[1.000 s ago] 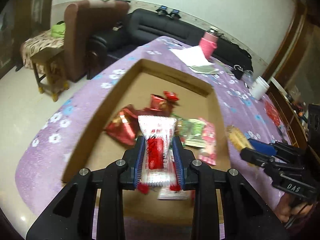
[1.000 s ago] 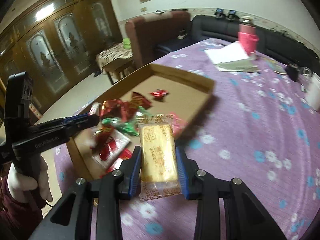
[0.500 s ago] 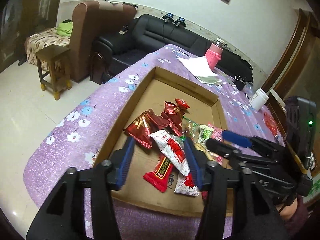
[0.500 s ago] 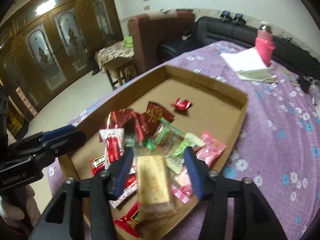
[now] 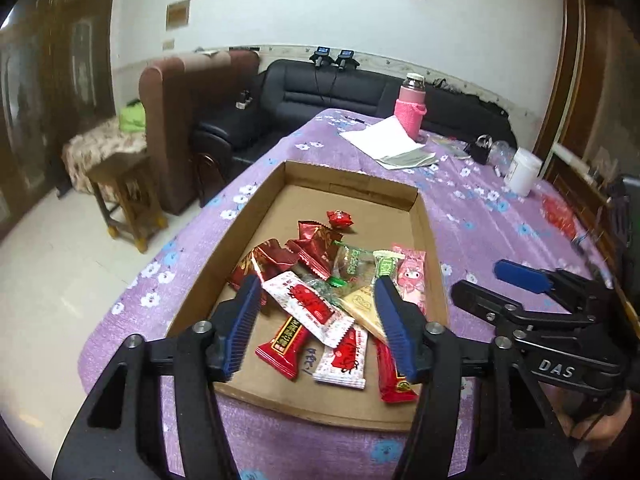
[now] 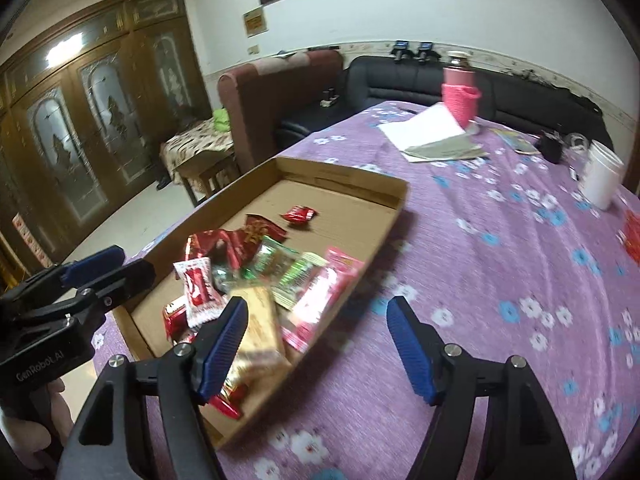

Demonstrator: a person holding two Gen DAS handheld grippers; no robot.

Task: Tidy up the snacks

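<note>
Cardboard tray (image 5: 256,216) on purple tabletop (image 5: 480,216): wrapped snacks (image 5: 320,276) heaped at near end. Left tool (image 5: 316,320) and right tool (image 6: 316,344): jaws opening, nothing between them, above tray's near end.

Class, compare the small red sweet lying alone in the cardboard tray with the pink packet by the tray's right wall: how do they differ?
The red sweet is small and squat; the pink packet is long and flat. The sweet lies apart, the packet touches the pile. Both lie in the tray.
</note>
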